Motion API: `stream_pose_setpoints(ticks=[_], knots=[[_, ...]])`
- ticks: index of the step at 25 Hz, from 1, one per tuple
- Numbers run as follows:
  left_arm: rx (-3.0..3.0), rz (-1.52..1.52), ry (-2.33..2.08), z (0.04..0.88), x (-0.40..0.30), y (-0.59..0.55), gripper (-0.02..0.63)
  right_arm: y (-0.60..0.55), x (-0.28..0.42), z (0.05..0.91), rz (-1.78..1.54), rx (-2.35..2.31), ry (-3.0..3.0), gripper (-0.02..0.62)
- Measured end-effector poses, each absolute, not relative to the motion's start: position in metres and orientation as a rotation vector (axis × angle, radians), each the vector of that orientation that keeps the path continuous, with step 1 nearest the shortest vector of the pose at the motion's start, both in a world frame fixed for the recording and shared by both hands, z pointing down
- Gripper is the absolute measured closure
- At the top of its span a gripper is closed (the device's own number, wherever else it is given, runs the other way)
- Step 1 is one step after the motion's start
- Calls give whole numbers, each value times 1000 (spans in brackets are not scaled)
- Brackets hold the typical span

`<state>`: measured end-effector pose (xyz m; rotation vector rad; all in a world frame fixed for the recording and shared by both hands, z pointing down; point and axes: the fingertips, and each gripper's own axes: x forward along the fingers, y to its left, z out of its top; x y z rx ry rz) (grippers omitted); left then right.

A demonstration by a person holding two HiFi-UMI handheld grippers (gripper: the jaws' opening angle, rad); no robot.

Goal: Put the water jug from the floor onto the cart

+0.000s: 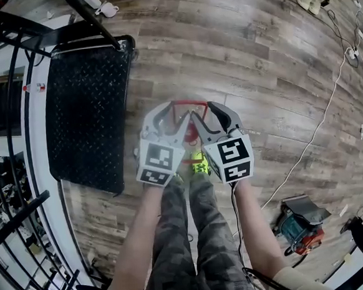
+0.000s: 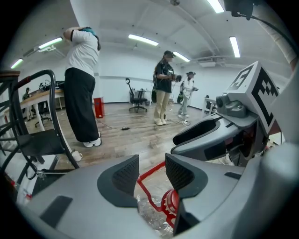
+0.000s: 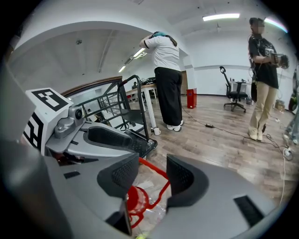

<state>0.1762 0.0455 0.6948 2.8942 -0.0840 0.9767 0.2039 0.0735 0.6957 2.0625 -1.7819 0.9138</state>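
The water jug (image 1: 189,102) stands on the wood floor just ahead of the person's feet; only its red handle shows between my two grippers. The left gripper (image 1: 174,115) and the right gripper (image 1: 209,113) hang side by side right above it. In the left gripper view the left gripper (image 2: 152,170) is open, with the red handle (image 2: 148,176) and red cap (image 2: 170,203) below its jaws, untouched. The right gripper (image 3: 153,175) is open too, over the same cap (image 3: 135,200). The cart (image 1: 88,111), with a black ribbed deck, is at the left.
Black railings and the cart's push bar (image 1: 90,20) run along the left. A white cable (image 1: 318,130) crosses the floor at the right, near a power tool (image 1: 300,226). A white cup (image 1: 107,9) sits by the cart. Several people (image 2: 84,84) stand farther off.
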Motion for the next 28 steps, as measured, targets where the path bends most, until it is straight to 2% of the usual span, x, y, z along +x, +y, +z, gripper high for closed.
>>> stream_pose_setpoints(ticks=[10,28], knots=[[2857,1044,-56,735,181,44,443,69,215,734,911,2013,-1709,399],[2789,1120,-70,788,181,28,443,69,218,793,1044,1957,-1653,400]])
